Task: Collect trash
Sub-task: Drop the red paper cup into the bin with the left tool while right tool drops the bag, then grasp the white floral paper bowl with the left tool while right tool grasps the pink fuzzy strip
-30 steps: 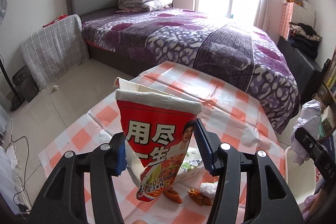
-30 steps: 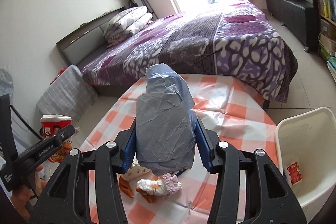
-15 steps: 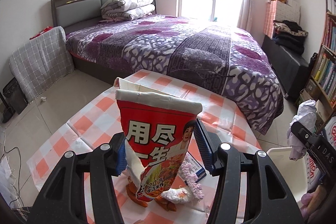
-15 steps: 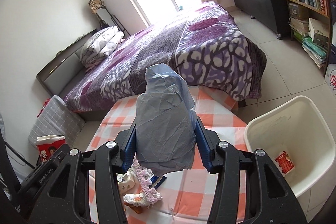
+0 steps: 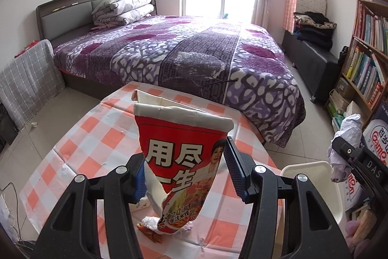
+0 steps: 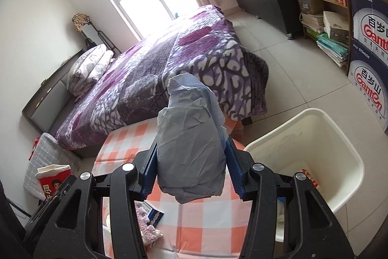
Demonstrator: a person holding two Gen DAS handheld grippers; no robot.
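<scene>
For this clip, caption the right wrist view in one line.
Right tool grips crumpled grey paper near white bin.

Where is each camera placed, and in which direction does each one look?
Left wrist: sits on the left hand-held gripper, faces across the checked table toward the bed; its fingers clamp a red noodle cup; the right hand-held gripper shows at right.
Right wrist: sits on the right hand-held gripper, tilted, faces the bed and the white bin; its fingers clamp crumpled grey paper.
Shared: table, bed, bin, cup, paper.
</scene>
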